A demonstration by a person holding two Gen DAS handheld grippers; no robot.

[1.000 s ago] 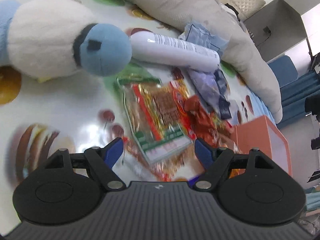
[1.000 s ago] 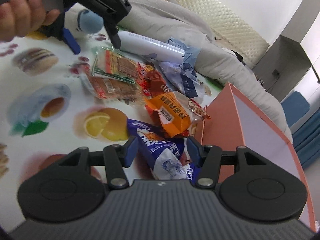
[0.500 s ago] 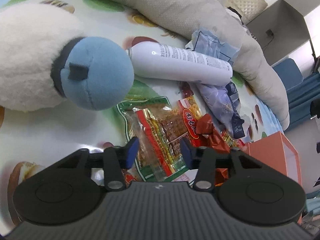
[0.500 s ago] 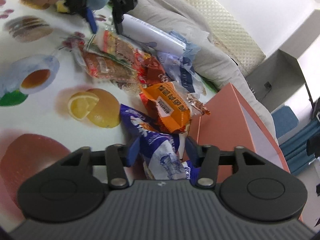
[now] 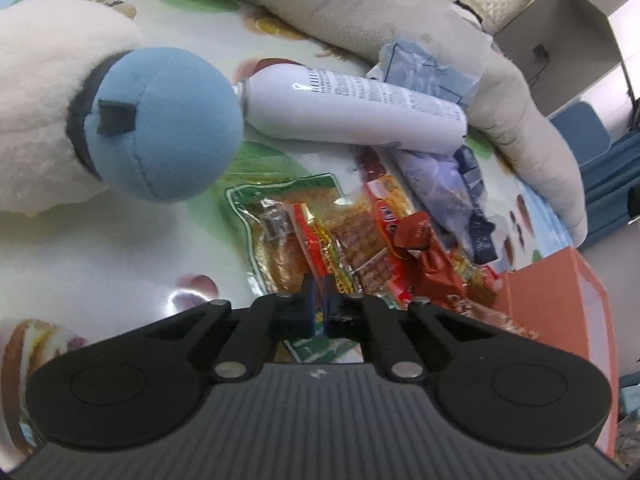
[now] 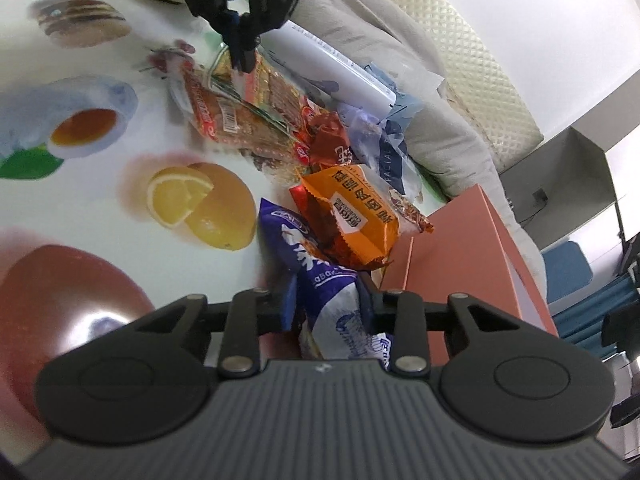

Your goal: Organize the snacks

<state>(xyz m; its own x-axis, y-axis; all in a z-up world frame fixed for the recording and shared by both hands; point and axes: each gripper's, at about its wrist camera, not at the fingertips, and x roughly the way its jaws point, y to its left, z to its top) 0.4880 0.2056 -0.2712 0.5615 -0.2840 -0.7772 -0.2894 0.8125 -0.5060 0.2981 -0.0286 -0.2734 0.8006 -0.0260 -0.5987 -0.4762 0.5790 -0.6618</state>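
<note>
Snack packets lie in a heap on a fruit-print tablecloth (image 6: 80, 208). My left gripper (image 5: 318, 296) is shut on the near edge of a clear green-edged cracker packet (image 5: 280, 232). The right wrist view shows the left gripper (image 6: 242, 62) pinching that cracker packet (image 6: 272, 88). My right gripper (image 6: 326, 300) is closing its jaws on a blue and white snack packet (image 6: 320, 280), and both pads touch its sides. An orange packet (image 6: 360, 220) and a brown wrapped sweet (image 6: 328, 140) lie just beyond. An orange box (image 6: 460, 248) stands to the right.
A white and blue plush toy (image 5: 160, 128) sits close on the left, beside a white spray can (image 5: 352, 108). A beige cushion (image 5: 360, 8) runs along the back. Crumpled blue-grey wrappers (image 5: 452, 184) lie by the can. The orange box (image 5: 560, 300) is at the right.
The left jaws came together on the cracker packet as the gripper moved in and down. The right jaws narrowed around the blue and white packet while that gripper rolled and sank.
</note>
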